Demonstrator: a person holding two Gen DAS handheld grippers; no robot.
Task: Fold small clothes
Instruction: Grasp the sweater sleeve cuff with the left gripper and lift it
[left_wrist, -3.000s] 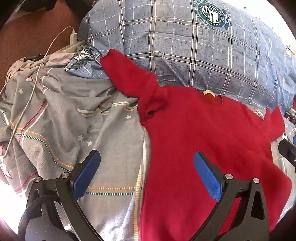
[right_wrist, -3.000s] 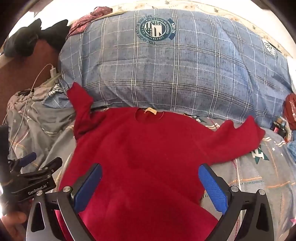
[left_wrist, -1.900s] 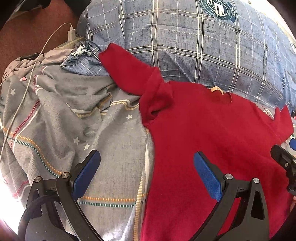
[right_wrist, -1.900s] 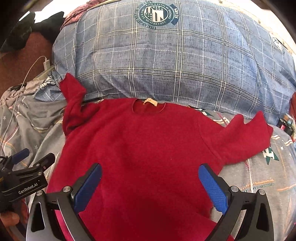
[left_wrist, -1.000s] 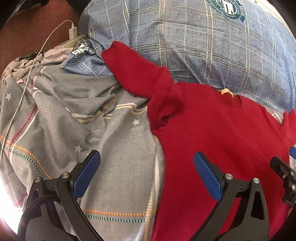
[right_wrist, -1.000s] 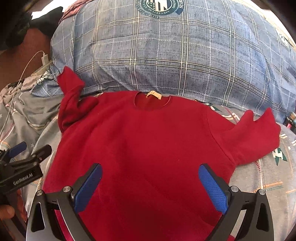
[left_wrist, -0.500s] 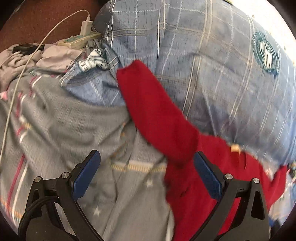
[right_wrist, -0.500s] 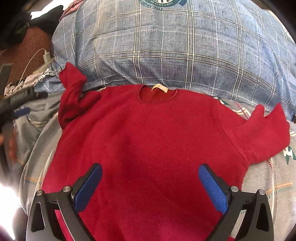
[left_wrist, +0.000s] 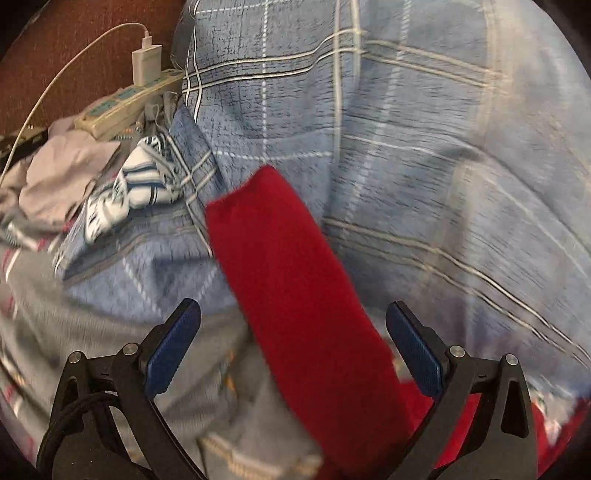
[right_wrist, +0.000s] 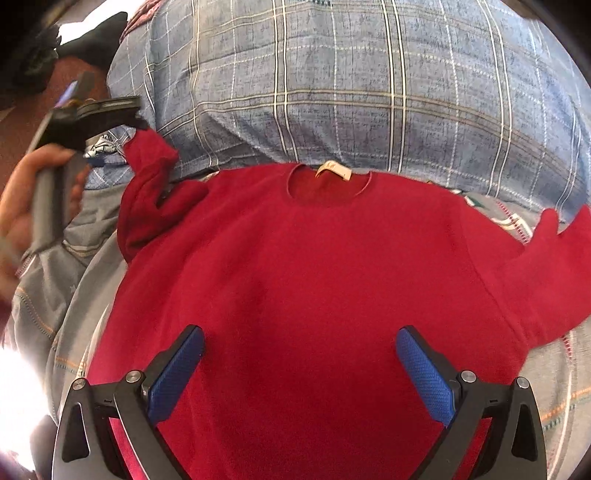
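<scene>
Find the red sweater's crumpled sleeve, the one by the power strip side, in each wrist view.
Left wrist: the sleeve runs diagonally up the centre, between the open left gripper fingers, cuff at top.
Right wrist: the same sleeve is at upper left, bunched beside the sweater body.
Shared landmark: the blue plaid pillow behind it.

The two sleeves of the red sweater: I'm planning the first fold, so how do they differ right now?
The left sleeve runs up against the blue plaid pillow and is creased double near the shoulder; the right sleeve lies spread on the grey bedding, its end notched. The open left tool straddles the left sleeve; no tool is at the right sleeve. Both are ungrasped.
</scene>
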